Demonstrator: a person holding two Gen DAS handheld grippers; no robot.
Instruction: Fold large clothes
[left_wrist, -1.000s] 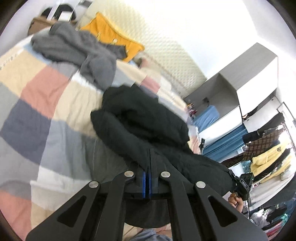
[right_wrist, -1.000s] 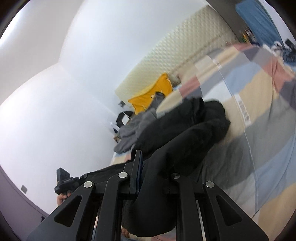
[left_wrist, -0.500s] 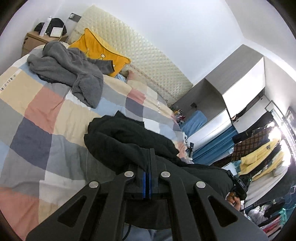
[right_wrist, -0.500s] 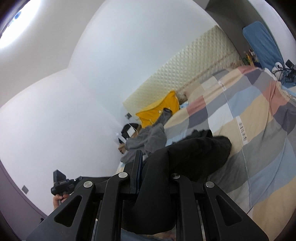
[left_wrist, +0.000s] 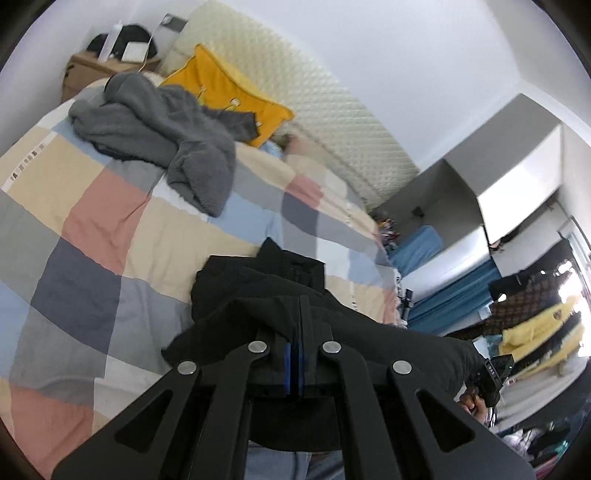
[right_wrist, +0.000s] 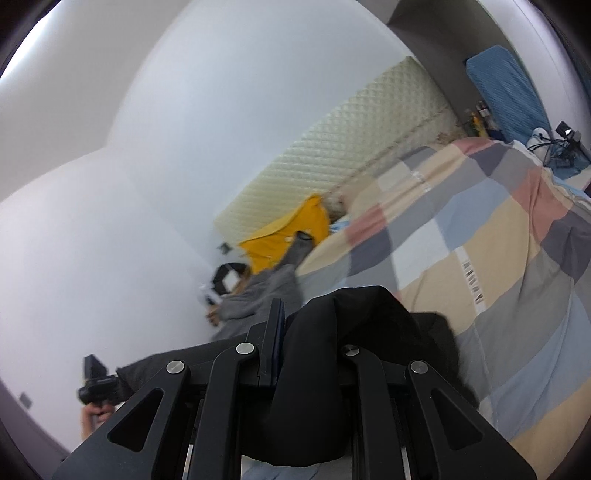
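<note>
Above the near edge of the checked quilt (left_wrist: 110, 206), the black jacket (left_wrist: 258, 291) stretches sideways between both grippers, collar toward the headboard (left_wrist: 332, 122). The left gripper (left_wrist: 294, 354) is clamped on its edge, angled downward. The right gripper (right_wrist: 295, 354) pinches a thick fold, nearer level.

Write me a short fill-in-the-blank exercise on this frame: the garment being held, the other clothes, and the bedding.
1. Both grippers are shut on a ____ garment.
2. The grey fleece garment lies crumpled on the ____.
3. Against the quilted headboard leans a ____ pillow.
4. The bedspread has a ____ pattern.

Missing words: black; bed; yellow; checked
</note>
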